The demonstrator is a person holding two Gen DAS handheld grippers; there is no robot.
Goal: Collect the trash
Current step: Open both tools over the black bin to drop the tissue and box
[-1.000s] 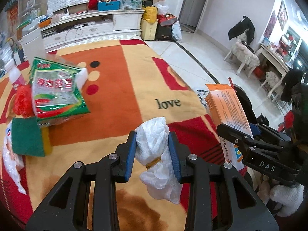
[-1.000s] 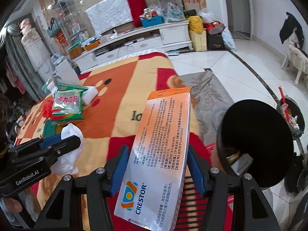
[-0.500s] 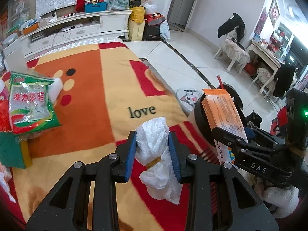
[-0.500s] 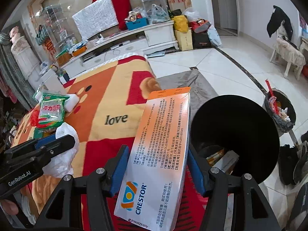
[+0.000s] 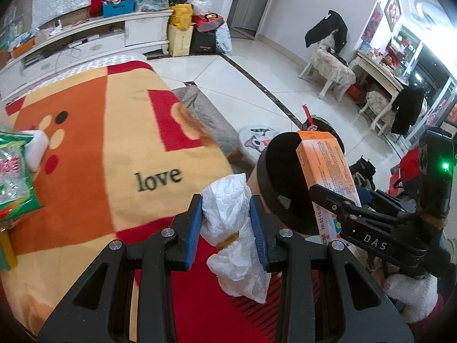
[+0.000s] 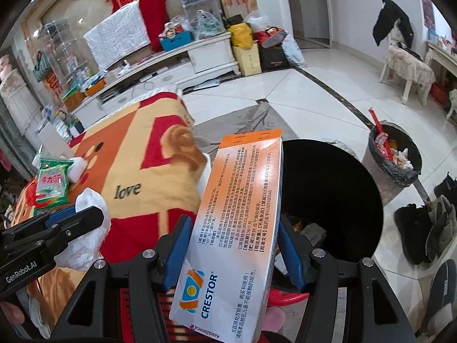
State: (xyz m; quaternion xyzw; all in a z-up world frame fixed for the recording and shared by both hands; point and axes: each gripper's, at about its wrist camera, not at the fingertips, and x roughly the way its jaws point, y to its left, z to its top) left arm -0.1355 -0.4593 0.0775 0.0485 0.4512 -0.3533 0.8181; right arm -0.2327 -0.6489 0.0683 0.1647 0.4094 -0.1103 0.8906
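Two grips: left gripper clenching crinkled white bag, right gripper clamping glossy carton

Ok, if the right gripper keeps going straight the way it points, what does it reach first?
Most likely the open black bin: the right gripper, shut on the orange box, points at its mouth. Depth is unclear.

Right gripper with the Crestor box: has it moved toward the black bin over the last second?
Yes. The right gripper, shut on the Crestor box, has swung right, off the blanket; the black bin now sits just ahead.
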